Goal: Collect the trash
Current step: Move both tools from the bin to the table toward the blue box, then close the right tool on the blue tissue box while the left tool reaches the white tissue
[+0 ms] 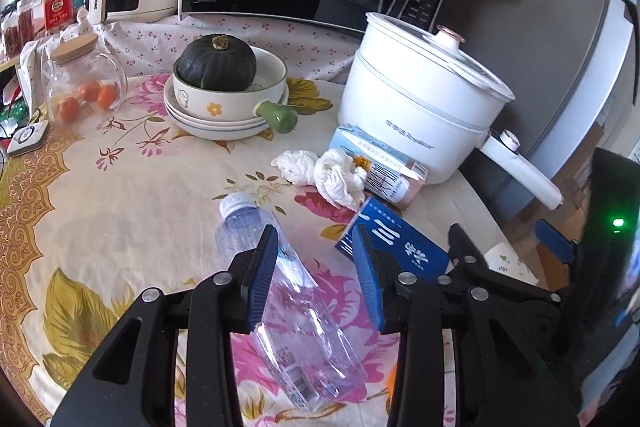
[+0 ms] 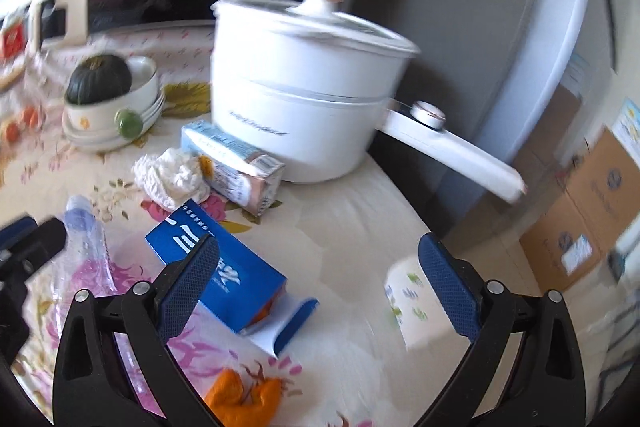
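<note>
Right wrist view blurs; right jaws gape empty, left jaws straddle the bottle (image 1: 288, 291), contact unclear.

Right wrist view motion-blurred; carton (image 2: 234, 163) print unreadable; orange peel (image 2: 244, 397) cut by bottom edge; bottle (image 1: 280, 303) partly behind fingers.

Squash (image 1: 216, 62) in bowl (image 1: 224, 103) (white pot (image 1: 416, 103) nearby).

Clear bottle (image 1: 280, 291) on its side; crumpled tissues (image 1: 320, 173), blue box (image 2: 224, 267) open-ended, orange peel (image 2: 244, 397) nearby.
</note>
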`<action>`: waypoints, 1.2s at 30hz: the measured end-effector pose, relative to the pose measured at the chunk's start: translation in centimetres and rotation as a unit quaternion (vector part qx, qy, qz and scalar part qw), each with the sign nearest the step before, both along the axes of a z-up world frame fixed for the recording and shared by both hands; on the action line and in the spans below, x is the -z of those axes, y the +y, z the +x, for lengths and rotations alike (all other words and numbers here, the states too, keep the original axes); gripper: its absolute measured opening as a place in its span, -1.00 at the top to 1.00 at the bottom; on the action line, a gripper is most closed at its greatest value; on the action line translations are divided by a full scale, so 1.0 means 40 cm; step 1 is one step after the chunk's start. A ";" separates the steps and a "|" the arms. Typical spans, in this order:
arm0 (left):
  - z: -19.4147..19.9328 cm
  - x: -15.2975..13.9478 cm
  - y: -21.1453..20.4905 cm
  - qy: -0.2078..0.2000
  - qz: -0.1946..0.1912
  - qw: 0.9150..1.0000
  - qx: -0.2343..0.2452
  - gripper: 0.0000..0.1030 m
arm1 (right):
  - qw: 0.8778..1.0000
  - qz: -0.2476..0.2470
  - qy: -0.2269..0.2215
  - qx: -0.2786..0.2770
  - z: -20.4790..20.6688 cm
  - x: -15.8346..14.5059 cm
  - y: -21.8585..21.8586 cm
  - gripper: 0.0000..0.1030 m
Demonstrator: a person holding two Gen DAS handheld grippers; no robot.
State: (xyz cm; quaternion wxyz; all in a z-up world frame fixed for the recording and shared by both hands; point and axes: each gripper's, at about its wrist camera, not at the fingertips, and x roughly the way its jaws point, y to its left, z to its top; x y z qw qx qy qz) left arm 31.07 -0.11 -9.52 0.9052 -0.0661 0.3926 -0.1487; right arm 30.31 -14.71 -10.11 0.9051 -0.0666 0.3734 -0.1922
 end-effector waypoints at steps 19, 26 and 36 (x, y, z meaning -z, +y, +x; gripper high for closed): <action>0.106 0.042 0.084 0.040 -0.033 0.998 -0.044 0.23 | 0.963 0.075 0.172 -0.194 0.246 0.080 0.053 -0.86; 0.122 0.049 0.084 0.053 -0.049 0.997 -0.042 0.13 | 0.939 0.117 0.209 -0.245 0.245 0.104 0.039 -0.86; 0.177 0.061 0.032 0.089 -0.077 0.993 -0.020 -0.04 | 0.941 0.122 0.216 -0.230 0.212 0.158 0.023 -0.03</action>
